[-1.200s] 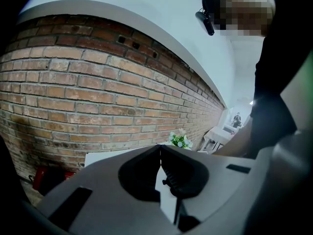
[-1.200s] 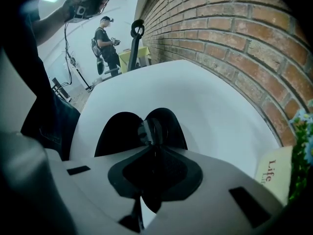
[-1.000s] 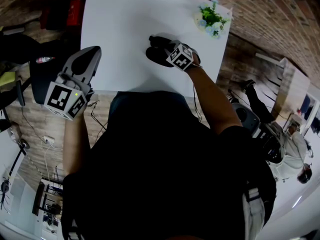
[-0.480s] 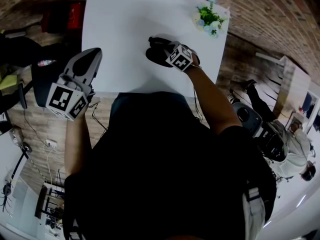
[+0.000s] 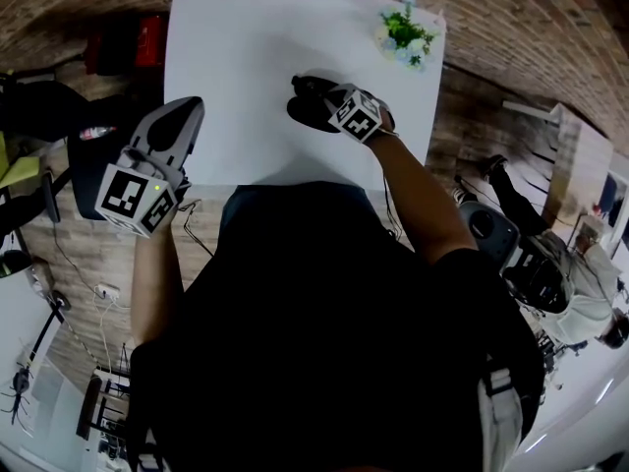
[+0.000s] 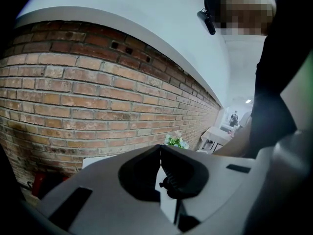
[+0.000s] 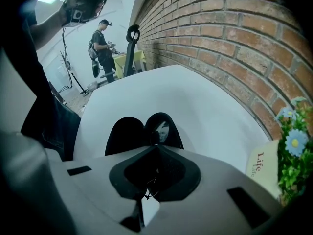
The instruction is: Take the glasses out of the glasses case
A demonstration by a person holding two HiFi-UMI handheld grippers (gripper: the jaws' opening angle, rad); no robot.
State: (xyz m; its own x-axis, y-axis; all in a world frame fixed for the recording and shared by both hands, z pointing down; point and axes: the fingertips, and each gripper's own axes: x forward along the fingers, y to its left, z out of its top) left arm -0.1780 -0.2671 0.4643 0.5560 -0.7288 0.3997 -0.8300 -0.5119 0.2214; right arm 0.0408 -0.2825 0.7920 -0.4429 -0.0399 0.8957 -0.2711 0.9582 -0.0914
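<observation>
The black glasses case (image 5: 305, 114) lies open on the white table (image 5: 246, 47). In the right gripper view its two halves (image 7: 126, 131) spread side by side, and a glint of the glasses (image 7: 162, 129) shows in the right half. My right gripper (image 5: 314, 92) is over the case, jaws together, tips (image 7: 155, 145) at the spot where the halves meet. I cannot tell whether they pinch anything. My left gripper (image 5: 183, 114) hangs off the table's left edge, shut and empty (image 6: 160, 151).
A small pot of flowers (image 5: 405, 35) stands at the table's far right corner, with a cream card printed "Life" (image 7: 259, 168) beside it. A brick wall (image 6: 98, 92) runs behind the table. Red gear (image 5: 147, 42) sits on the floor at left. A person (image 7: 101, 43) stands far off.
Neither gripper has visibly moved. Only the head camera has shifted slightly.
</observation>
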